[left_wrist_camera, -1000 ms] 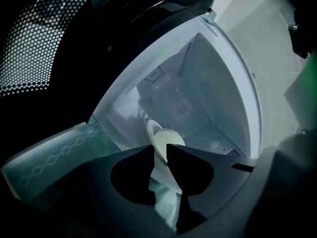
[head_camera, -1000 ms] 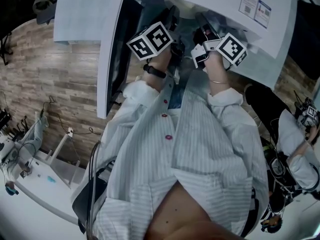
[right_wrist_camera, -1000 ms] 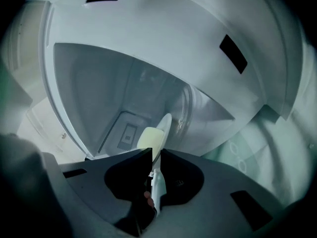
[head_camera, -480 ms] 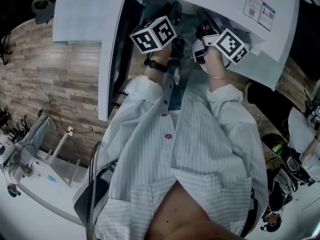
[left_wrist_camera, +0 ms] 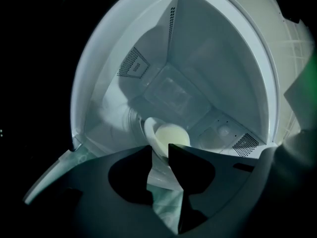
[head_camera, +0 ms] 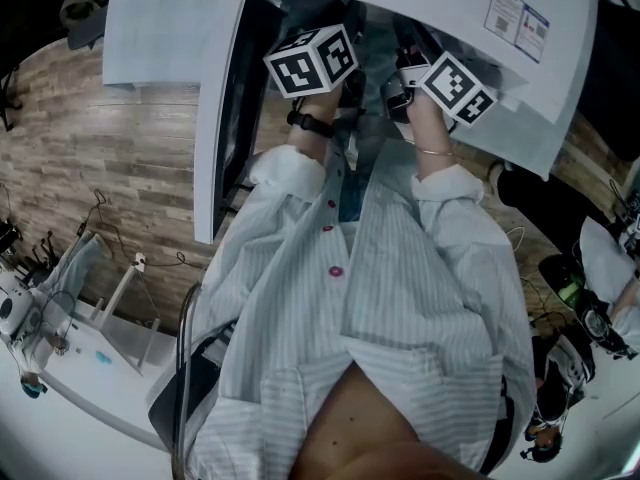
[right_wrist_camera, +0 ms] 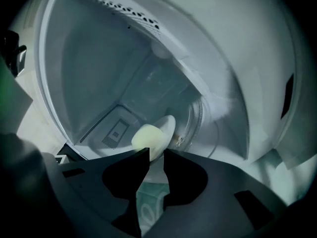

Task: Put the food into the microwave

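Note:
A white plate [left_wrist_camera: 149, 131] carrying a pale round piece of food [left_wrist_camera: 172, 136] sits inside the white microwave cavity [left_wrist_camera: 198, 58]. My left gripper [left_wrist_camera: 159, 151] reaches in from one side. Its jaws have just been opening, and the plate's rim lies loosely in the gap. My right gripper [right_wrist_camera: 156, 153] comes from the other side of the plate [right_wrist_camera: 166, 126] and food [right_wrist_camera: 148, 138]; its jaws have also just been opening, with the rim between them. In the head view only the marker cubes [head_camera: 312, 60] [head_camera: 455, 86] show; the fingertips are hidden inside the microwave [head_camera: 440, 13].
The microwave door [head_camera: 222, 118] stands open at the left of my hands. A glass turntable [right_wrist_camera: 200, 120] lies under the plate. Another person [head_camera: 605, 268] is at the right edge. A white table [head_camera: 90, 363] stands at lower left on the wooden floor.
Both marker cubes have shifted slightly up the picture, toward the microwave opening, and rolled a little. My sleeves followed them.

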A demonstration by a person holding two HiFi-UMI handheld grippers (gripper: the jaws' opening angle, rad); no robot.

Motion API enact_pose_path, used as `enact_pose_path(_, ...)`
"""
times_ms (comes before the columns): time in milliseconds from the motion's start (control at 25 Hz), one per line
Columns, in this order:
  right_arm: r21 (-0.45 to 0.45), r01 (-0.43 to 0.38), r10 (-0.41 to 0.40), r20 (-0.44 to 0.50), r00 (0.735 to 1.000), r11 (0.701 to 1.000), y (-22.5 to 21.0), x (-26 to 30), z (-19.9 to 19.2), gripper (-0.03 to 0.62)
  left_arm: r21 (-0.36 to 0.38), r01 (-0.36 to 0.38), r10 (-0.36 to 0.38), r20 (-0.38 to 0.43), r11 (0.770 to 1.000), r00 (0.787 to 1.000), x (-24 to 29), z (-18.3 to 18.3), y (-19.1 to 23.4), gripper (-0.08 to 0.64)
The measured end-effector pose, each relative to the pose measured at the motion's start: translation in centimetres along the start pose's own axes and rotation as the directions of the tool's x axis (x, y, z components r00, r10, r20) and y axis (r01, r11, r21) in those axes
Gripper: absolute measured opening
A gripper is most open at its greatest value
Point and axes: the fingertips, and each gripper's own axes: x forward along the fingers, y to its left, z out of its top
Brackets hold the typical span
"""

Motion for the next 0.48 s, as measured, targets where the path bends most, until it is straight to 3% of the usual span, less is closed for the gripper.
enact_pose_path(480,-0.176,0.08,-0.084,-0.014,0.996,0.981,-0.25,0.1,0.46,0.117,0.106,-0.037,0.041,-0.039,0.994,0.998,0.58,-0.01,-0.29,0.11)
